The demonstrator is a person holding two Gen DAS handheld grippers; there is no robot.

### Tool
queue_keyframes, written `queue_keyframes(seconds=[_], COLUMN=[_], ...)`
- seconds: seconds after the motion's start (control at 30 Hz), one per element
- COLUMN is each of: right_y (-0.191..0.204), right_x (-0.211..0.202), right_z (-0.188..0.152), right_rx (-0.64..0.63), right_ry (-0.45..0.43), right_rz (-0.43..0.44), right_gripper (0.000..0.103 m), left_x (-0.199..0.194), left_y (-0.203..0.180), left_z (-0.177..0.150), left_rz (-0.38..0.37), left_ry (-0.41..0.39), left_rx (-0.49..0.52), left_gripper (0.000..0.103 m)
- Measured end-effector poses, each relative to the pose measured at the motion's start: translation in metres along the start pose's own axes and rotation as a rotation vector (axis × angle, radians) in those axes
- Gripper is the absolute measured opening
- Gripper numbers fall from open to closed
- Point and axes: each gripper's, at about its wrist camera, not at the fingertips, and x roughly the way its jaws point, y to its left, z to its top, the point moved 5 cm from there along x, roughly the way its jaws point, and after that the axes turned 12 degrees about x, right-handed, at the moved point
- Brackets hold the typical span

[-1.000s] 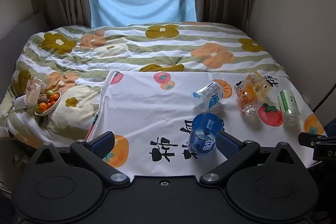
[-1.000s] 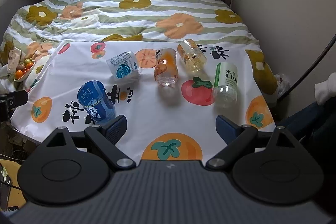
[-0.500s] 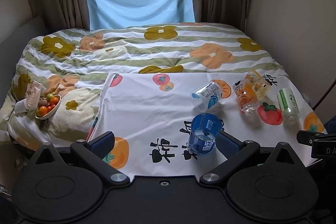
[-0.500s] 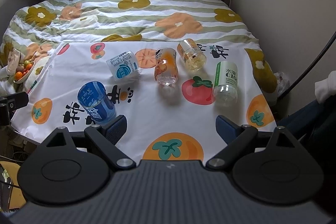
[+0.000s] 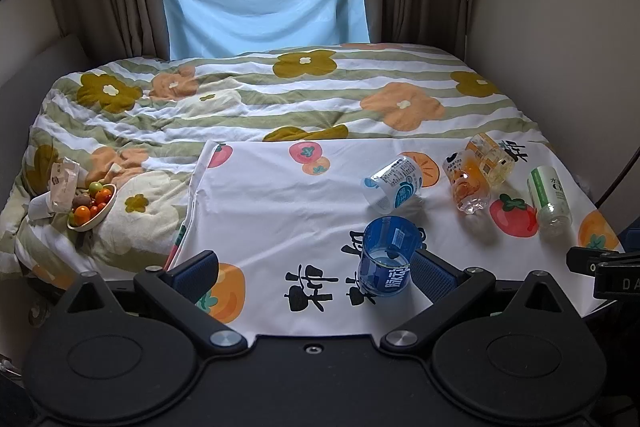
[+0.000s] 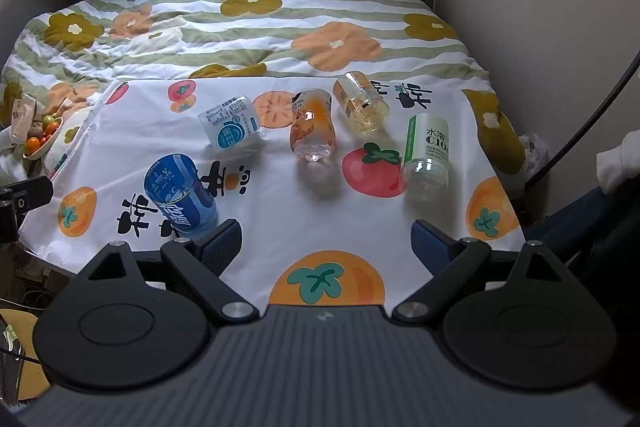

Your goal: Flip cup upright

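Five cups lie tipped on the cloth (image 6: pixel 280 227): the blue cup (image 5: pixel 386 257) nearest its front edge, white (image 6: pixel 230 127), orange (image 6: pixel 312 125), yellow (image 6: pixel 362 101) and green (image 6: pixel 426 151) ones behind it. Left gripper (image 5: pixel 314 269) is spread wide, right finger just beside the blue cup; right gripper (image 6: pixel 326 241) gapes too, holding nothing

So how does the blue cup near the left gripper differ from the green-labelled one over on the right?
The blue cup is tinted deep blue with white lettering; the green-labelled cup is clear with a white and green label. The blue cup stands tilted with its open mouth up, close by a finger of the left gripper; the green-labelled cup lies flat on its side, away from both grippers. Both are cut-down plastic bottles resting on the fruit-print cloth.
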Motion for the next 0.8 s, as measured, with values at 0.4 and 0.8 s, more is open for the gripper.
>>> queue_keyframes(seconds=[0.4,0.8], right_y=[-0.0016,-0.0025], right_x=[0.0004,0.0006], right_z=[0.0010,0.0004], right_rx=[0.003,0.004], right_ry=[0.002,0.003], right_rz=[-0.002,-0.002], right_gripper=[0.103,0.103], left_x=[-0.0008,-0.0001], left_y=[-0.0003,0.0023], left_z=[0.0006,-0.0001], left_rz=[0.001,0.004], left_ry=[-0.005,-0.011], left_rx=[0.006,-0.002], left_gripper=[0.103,0.103])
